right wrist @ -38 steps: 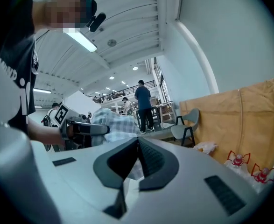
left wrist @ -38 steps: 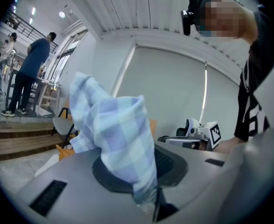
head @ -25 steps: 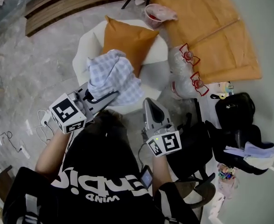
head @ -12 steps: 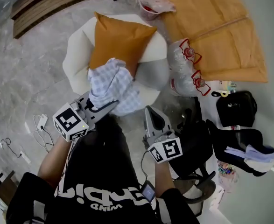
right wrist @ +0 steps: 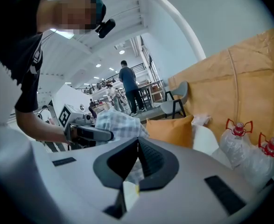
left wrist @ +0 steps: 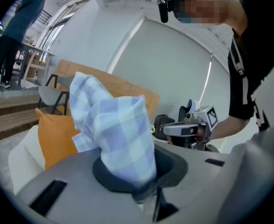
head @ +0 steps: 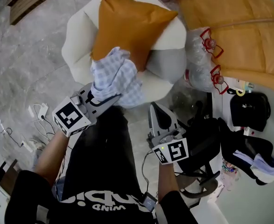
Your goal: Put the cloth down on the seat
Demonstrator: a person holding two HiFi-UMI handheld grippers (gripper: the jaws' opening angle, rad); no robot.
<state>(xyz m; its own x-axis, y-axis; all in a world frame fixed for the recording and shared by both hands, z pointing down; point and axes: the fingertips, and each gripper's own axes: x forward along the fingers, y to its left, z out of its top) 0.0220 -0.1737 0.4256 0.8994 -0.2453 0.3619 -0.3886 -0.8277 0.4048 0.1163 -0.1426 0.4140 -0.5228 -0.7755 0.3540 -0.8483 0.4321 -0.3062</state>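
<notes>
Far left, there are some cables lying on the floor, well apart from the action, so we're not worrying about those.

Next over, our left gripper is clenching a bunched corner of the cloth. The rest is puffing up and spilling out over the front edge of the seat, with its top overlapping the low corner of the cushion. We can't tell whether it's touching the seat yet.

Here's what we're thinking could go wrong. If we let go right here, the wad is sitting close to the front rim, so half of it could slide off onto the floor. It could also end up draped on the cushion, which is taking up most of the seat. And the fabric is jammed deep between the jaws, so it might be clinging when they open.

Further right, our right gripper is hanging empty with its jaws pressed together, just off the seat's front. The bottles are sitting right beside the seat, so a wide swing there could knock them.
</notes>
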